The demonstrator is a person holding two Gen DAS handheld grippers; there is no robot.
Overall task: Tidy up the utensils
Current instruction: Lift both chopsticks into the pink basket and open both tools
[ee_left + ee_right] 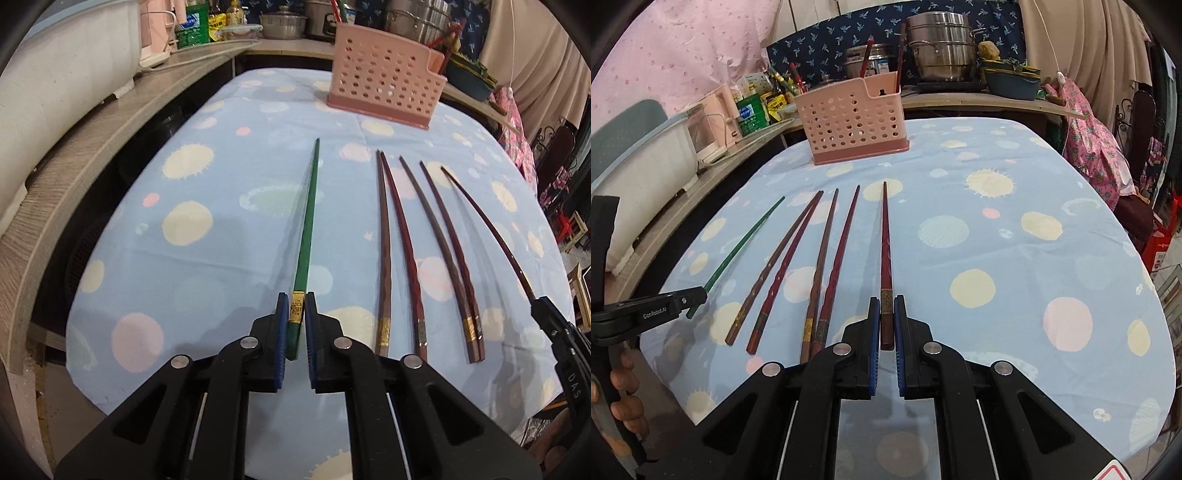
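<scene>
Desk (1015,258) w/ blue dotted cloth carries everything. Pink perforated utensil holder (849,125) stands at far edge, a couple of chopsticks upright inside. Four brown and red chopsticks (384,258) lie side by side mid-desk, tips toward holder. Left hand-held gripper (295,314) has its blue pads pressed to both sides of green chopstick (306,229) at the gold band, tip pointing at holder. Right hand-held gripper (886,317) likewise clamps dark red chopstick (885,240) near its thick end, rightmost of the row.
</scene>
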